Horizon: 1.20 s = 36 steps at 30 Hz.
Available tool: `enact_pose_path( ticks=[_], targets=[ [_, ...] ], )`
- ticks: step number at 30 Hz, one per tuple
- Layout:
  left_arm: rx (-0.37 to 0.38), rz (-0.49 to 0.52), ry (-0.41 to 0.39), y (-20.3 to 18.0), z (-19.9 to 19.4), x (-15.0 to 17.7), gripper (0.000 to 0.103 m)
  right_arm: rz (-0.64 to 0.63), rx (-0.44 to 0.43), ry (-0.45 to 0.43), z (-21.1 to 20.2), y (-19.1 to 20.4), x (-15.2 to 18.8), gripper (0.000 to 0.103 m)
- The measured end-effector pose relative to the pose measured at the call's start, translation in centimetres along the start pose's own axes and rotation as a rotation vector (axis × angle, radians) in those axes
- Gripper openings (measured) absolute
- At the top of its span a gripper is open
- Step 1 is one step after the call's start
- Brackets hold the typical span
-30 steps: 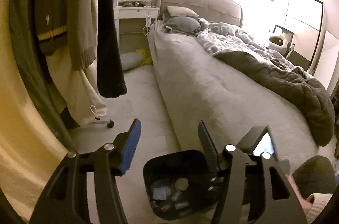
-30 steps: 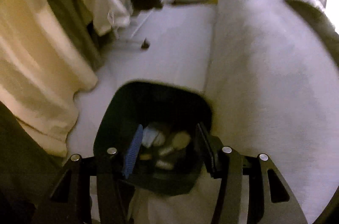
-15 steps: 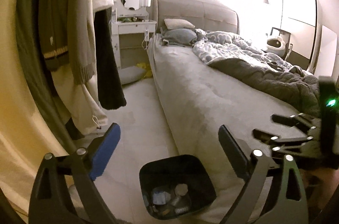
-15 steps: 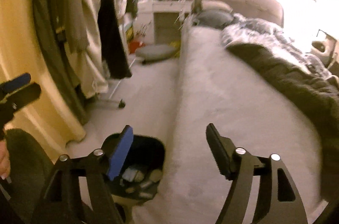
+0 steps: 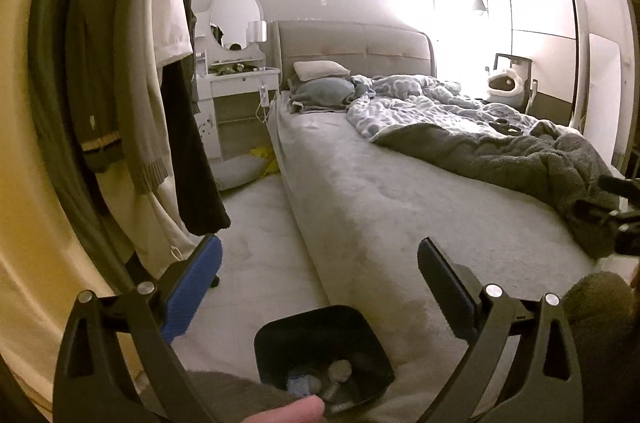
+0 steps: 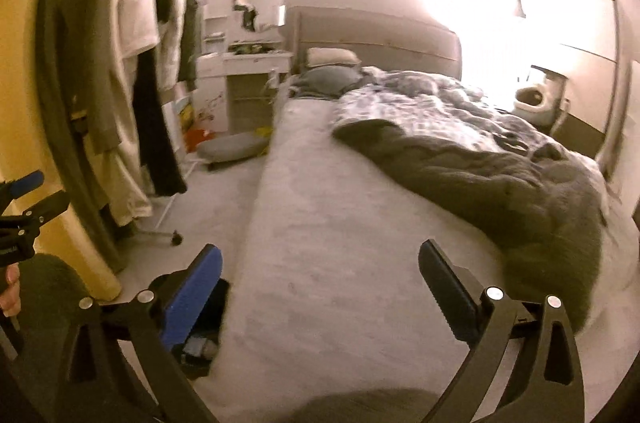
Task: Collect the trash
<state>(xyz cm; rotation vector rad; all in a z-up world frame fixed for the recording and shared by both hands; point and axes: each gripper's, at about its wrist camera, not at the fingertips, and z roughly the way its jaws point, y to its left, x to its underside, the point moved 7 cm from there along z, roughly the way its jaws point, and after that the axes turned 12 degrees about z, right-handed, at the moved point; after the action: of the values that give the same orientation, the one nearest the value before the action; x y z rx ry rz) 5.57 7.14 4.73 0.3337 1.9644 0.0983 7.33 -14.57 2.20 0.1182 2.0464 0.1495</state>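
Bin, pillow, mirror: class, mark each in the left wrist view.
bin (image 5: 362,335), left wrist view, right rim.
pillow (image 5: 320,70), left wrist view, middle of its face.
mirror (image 5: 234,17), left wrist view, centre of glass.

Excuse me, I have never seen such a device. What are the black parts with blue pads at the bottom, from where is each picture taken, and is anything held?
A person holds one hand-held gripper in each hand; a camera on each looks forward along its two fingers. One picture comes from the left gripper, the other from the right gripper. Both have just been opening, now stand wide open, and hold nothing. Below the left one, on the floor beside the bed, stands a black bin with some trash inside. Clothes hang at the left.
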Motion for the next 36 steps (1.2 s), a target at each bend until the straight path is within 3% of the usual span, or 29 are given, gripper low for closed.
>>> enact_pose_path(
  ticks=[6,10,16,22,36],
  targets=[
    [-0.025,0.009,0.026,-1.0,0.6,0.7,0.100,0.031,0.040,-0.031,-2.5,-4.9,0.4,0.100],
    [-0.003,-0.013,0.034,-1.1,1.0,1.1,0.100,0.063,0.052,-0.014,-2.2,-6.9,1.7,0.100],
    [0.004,-0.033,0.077,-0.9,1.7,1.9,0.100,0.077,-0.022,0.051,-0.7,-7.1,2.8,0.100],
    [0.030,-0.081,0.108,-0.3,2.2,2.6,0.100,0.035,-0.120,0.055,-1.1,-5.6,2.9,0.100],
    [0.024,-0.067,0.107,-0.6,2.1,2.6,0.100,0.046,-0.126,0.057,-0.9,-5.8,2.8,0.100]
  ],
)
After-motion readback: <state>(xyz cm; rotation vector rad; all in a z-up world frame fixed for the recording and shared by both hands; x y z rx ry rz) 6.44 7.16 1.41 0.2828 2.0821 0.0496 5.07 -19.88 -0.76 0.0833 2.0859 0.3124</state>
